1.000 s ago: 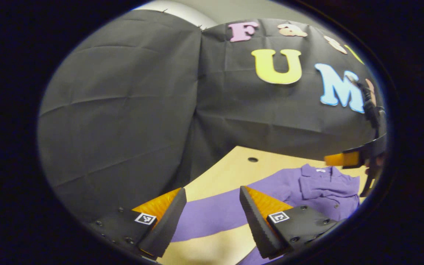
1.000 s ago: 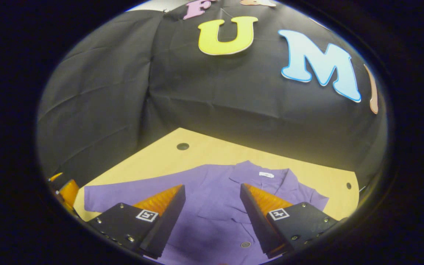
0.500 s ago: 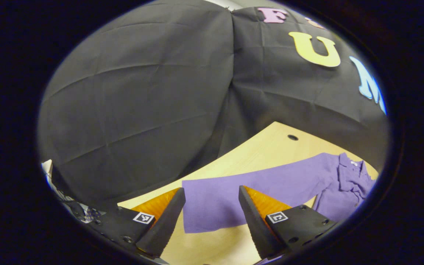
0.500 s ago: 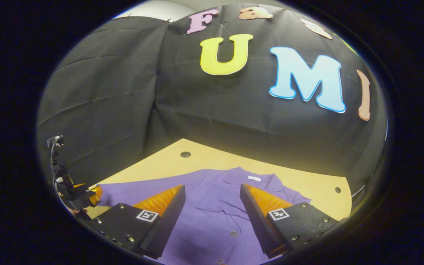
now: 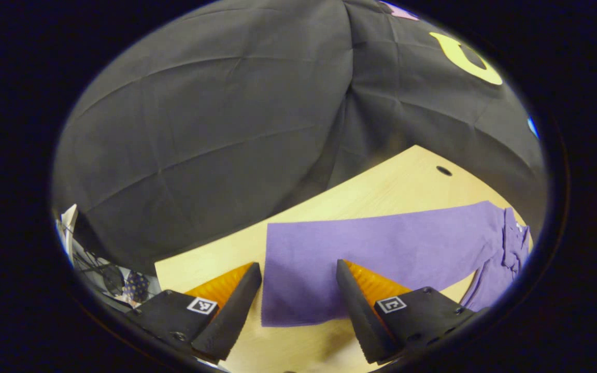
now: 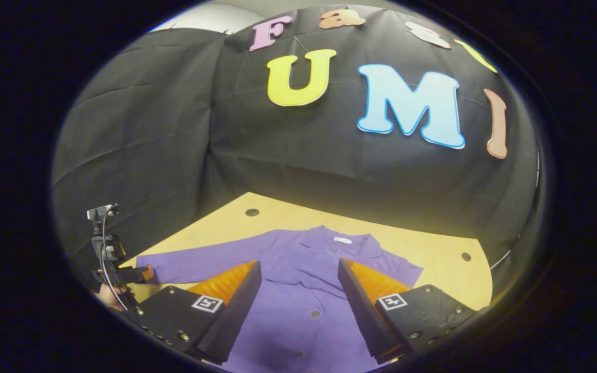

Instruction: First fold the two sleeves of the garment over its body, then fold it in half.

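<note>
Here's the purple garment point(image 6: 303, 290) lying flat on the pale wooden surface point(image 6: 433, 254), collar point(image 6: 337, 243) toward the black cloth wall point(image 6: 138, 145), buttons running down the front. In the right gripper view, the right gripper point(image 6: 298, 290) hangs above the chest of the shirt with its fingers point(image 6: 236, 298) spread wide, purple fabric showing in the gap between them, nothing pinched. The garment's body sits directly under and ahead of those fingers, with the short-looking far sleeve point(image 6: 404, 269) just beyond the finger on that side. Off at the left edge of the same view, the left gripper point(image 6: 140, 273) is down at the end of the long sleeve point(image 6: 195, 259), which stretches straight out across the surface; a hand point(image 6: 105, 296) shows beneath it. Over in the left gripper view, that sleeve point(image 5: 381, 248) runs from the collar end at the far right all the way to the cuff point(image 5: 288, 290), and the cuff lies right between the left gripper point(image 5: 298, 290) fingers point(image 5: 233, 300). Those fingers are parted too, one to each side of the cuff; whether they touch the cloth cannot be told. A round hole point(image 5: 443, 170) marks the surface near the wall, well apart from the sleeve.
</note>
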The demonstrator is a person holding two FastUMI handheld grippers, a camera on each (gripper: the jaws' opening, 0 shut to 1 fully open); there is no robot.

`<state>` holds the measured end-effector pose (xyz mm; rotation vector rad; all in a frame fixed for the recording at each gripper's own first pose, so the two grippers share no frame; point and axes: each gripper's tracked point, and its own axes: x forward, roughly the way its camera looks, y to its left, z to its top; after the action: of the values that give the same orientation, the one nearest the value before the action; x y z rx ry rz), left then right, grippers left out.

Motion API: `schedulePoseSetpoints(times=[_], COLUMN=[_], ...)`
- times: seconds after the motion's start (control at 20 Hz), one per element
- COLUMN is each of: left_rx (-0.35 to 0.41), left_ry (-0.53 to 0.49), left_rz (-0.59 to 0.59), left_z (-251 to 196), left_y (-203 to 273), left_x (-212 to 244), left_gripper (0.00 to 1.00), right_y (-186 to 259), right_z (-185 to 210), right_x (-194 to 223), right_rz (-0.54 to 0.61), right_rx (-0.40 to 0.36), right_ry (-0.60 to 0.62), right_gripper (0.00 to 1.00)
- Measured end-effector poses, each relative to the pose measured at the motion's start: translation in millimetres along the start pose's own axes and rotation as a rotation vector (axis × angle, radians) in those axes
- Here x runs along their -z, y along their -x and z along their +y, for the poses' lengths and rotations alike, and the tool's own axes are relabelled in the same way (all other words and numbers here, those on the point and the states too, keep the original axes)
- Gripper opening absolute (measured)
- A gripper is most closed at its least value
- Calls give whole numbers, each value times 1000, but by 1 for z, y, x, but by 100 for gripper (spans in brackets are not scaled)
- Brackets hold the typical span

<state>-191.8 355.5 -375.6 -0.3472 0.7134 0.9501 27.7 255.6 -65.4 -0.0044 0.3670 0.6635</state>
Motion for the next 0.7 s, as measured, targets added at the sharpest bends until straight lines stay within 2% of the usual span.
schedulePoseSetpoints(times=[0.25, 0.35, 0.7], left_rx=[-28, -16, 69], left_ry=[0, -6, -24], left_rz=[2, -5, -12], left_z=[-1, -3, -40], left_y=[-1, -3, -8], left_x=[1, 3, 3], left_gripper=[94, 92, 28], right_y=[6, 7, 16], right_z=[-8, -8, -16], right_x=[6, 12, 27], right_rz=[6, 14, 35], right_rx=[7, -2, -4], right_ry=[-32, -52, -91], right_gripper=[93, 93, 93])
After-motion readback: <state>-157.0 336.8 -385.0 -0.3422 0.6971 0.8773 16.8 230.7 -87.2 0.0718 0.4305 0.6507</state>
